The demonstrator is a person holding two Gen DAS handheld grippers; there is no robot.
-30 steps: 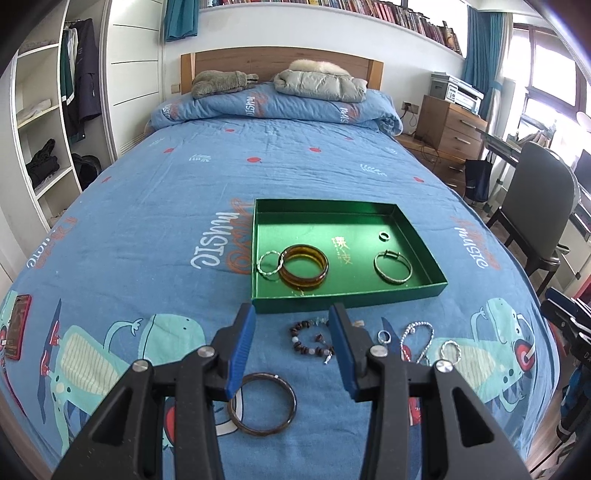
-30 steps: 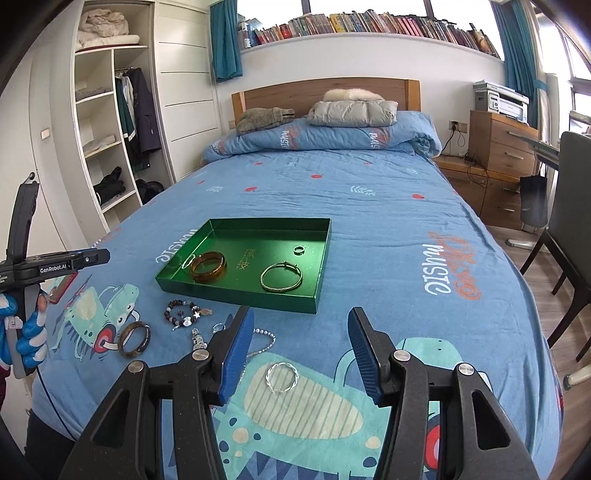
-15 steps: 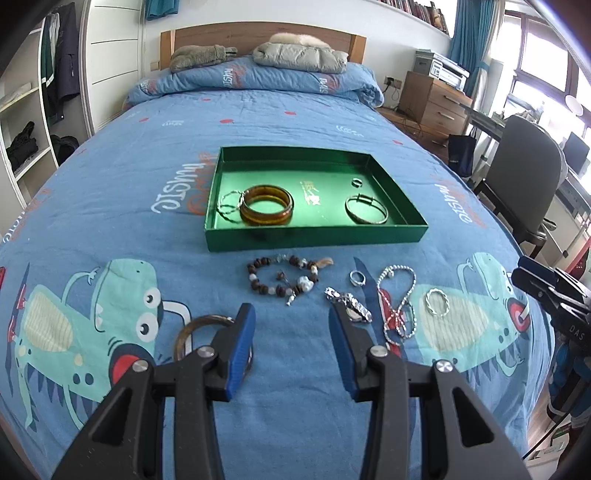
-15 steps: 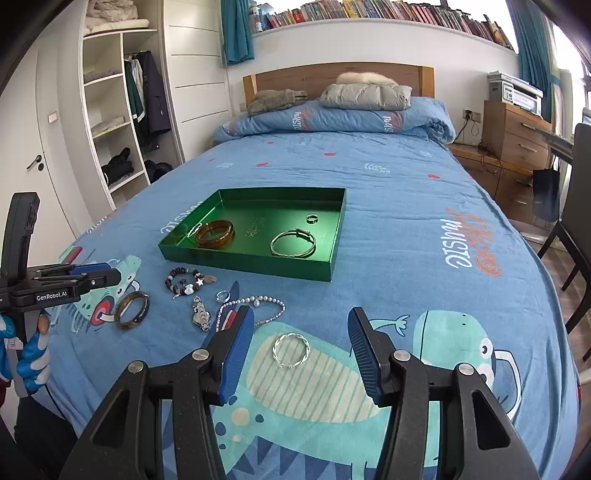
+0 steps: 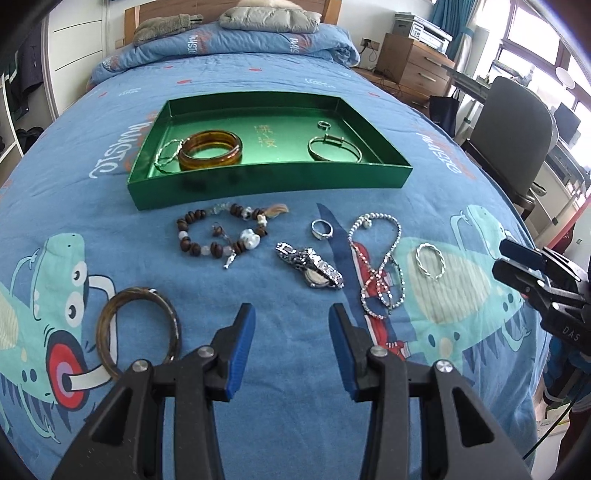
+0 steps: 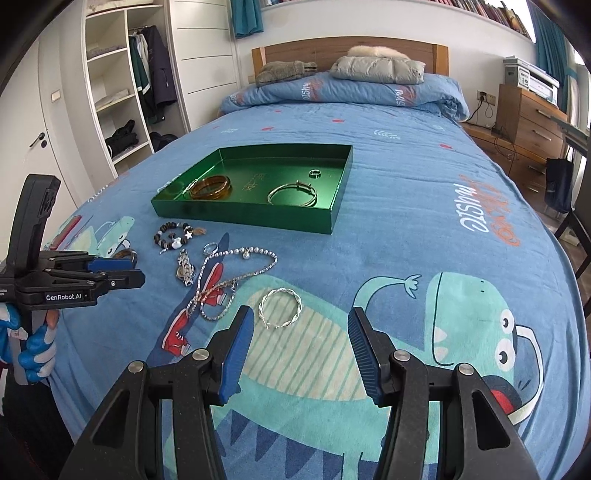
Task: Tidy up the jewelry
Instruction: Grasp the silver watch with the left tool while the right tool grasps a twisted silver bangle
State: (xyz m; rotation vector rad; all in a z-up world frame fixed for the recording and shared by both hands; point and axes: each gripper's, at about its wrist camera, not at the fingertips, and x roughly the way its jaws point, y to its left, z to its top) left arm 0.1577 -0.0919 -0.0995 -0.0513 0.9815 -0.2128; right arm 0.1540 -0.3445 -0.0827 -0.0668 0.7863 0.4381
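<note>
Just beyond the gaping right tongs (image 6: 301,343) lies the twisted silver bangle (image 6: 279,308)

Daylight pours through the window (image 5: 524,33) beside teal curtains (image 6: 248,16). A wooden headboard (image 6: 347,50) meets the white wall; an open wardrobe (image 6: 122,85), a wooden dresser (image 6: 528,114) and a dark chair (image 5: 509,129) flank the bed.

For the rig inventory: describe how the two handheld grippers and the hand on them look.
Both grippers, left gripper and right gripper, have matte black angular arms with silver pivot screws and ribbed blue finger pads. The left one's body carries white "GenRobot.AI" lettering. The hand gripping it wears a blue-and-white glove.
</note>
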